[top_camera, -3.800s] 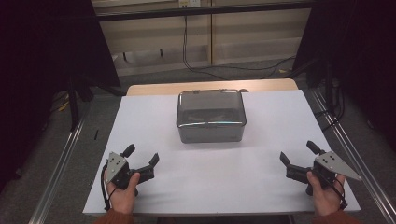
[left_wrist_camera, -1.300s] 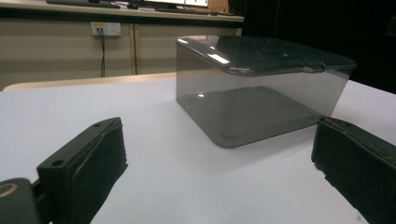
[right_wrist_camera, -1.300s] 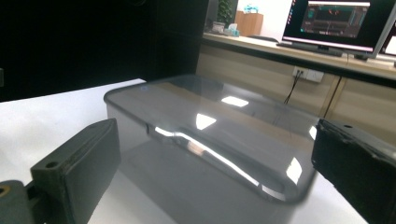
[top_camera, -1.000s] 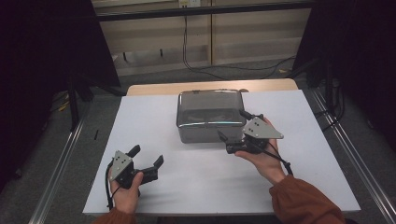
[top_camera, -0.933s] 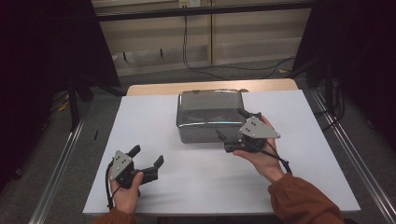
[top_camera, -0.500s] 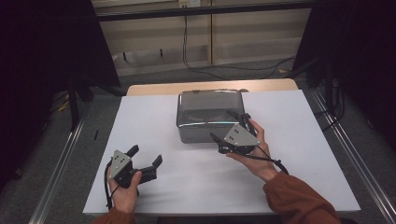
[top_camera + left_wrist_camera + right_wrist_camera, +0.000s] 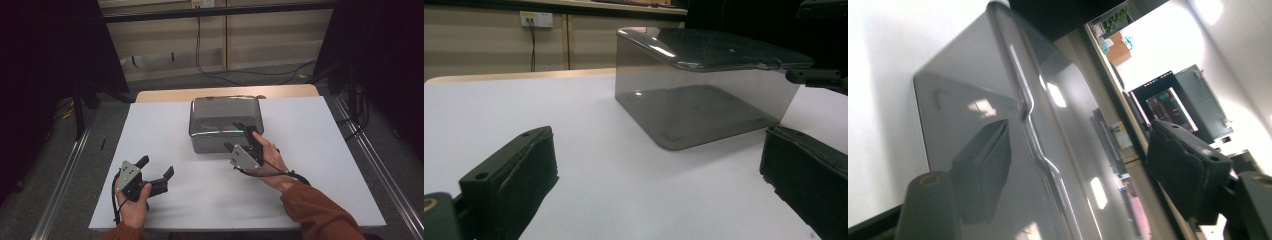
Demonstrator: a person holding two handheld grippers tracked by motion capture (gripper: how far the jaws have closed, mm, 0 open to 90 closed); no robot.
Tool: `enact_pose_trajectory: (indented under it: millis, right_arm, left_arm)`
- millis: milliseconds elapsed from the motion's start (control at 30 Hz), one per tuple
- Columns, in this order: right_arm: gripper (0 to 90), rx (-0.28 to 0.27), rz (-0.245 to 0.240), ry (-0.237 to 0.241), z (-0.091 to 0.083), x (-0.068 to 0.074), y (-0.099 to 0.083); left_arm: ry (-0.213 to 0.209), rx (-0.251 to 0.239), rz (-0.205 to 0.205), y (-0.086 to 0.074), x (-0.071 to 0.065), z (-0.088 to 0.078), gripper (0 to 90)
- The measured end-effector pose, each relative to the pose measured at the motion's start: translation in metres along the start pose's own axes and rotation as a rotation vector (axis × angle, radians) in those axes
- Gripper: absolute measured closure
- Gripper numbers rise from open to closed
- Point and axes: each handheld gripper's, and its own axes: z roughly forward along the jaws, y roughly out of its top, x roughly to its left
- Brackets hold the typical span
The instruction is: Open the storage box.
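White surface (image 7: 320, 165) bears a smoky lidded box (image 7: 220, 120); the right hand-held gripper (image 7: 242, 139) has arrived, its open jaws closing astride the lid edge, not yet gripping. Left hand-held gripper (image 7: 157, 172) waits open.

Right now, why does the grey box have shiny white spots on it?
In the right gripper view, the smoky plastic box mirrors ceiling lights as bright patches on its lid; in the left gripper view, a glare streak lies along the lid's edge; in the high view, a pale reflection line crosses its front rim.
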Motion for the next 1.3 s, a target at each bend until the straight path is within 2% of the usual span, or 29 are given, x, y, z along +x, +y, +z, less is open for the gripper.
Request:
enact_pose_trajectory:
  millis: [133, 533, 667, 800, 900, 967, 1200, 1300]
  right_arm:
    - [32.2, 0.028, -0.128, -0.015, 0.001, 0.007, 0.003]
    - [52.9, 0.097, -0.299, -0.041, 0.004, 0.017, 0.004]
    - [58.2, 0.106, -0.322, -0.041, 0.006, 0.019, 0.004]
    - [63.4, 0.114, -0.339, -0.035, 0.007, 0.021, 0.004]
    - [69.1, 0.116, -0.351, -0.027, 0.008, 0.023, 0.004]
    - [72.3, 0.118, -0.358, -0.016, 0.008, 0.025, 0.004]
    - [77.7, 0.105, -0.369, -0.017, 0.009, 0.025, 0.006]
    - [77.9, 0.104, -0.374, -0.019, 0.009, 0.025, 0.005]
  left_arm:
    - [0.005, 0.000, 0.002, 0.000, 0.000, 0.000, 1.8]
    - [-0.001, 0.007, 0.004, 0.002, 0.002, 0.001, 3.3]
    - [0.013, 0.006, 0.014, 0.003, 0.002, 0.003, 3.6]
    - [0.005, 0.014, 0.034, 0.004, 0.003, 0.005, 4.9]
    - [-0.011, 0.025, 0.033, 0.005, 0.003, 0.008, 6.1]
    - [0.001, 0.028, 0.044, 0.005, 0.003, 0.010, 6.1]
    - [-0.039, 0.042, 0.054, 0.010, 0.003, 0.014, 9.1]
    - [-0.070, 0.046, 0.050, 0.011, 0.002, 0.016, 9.1]
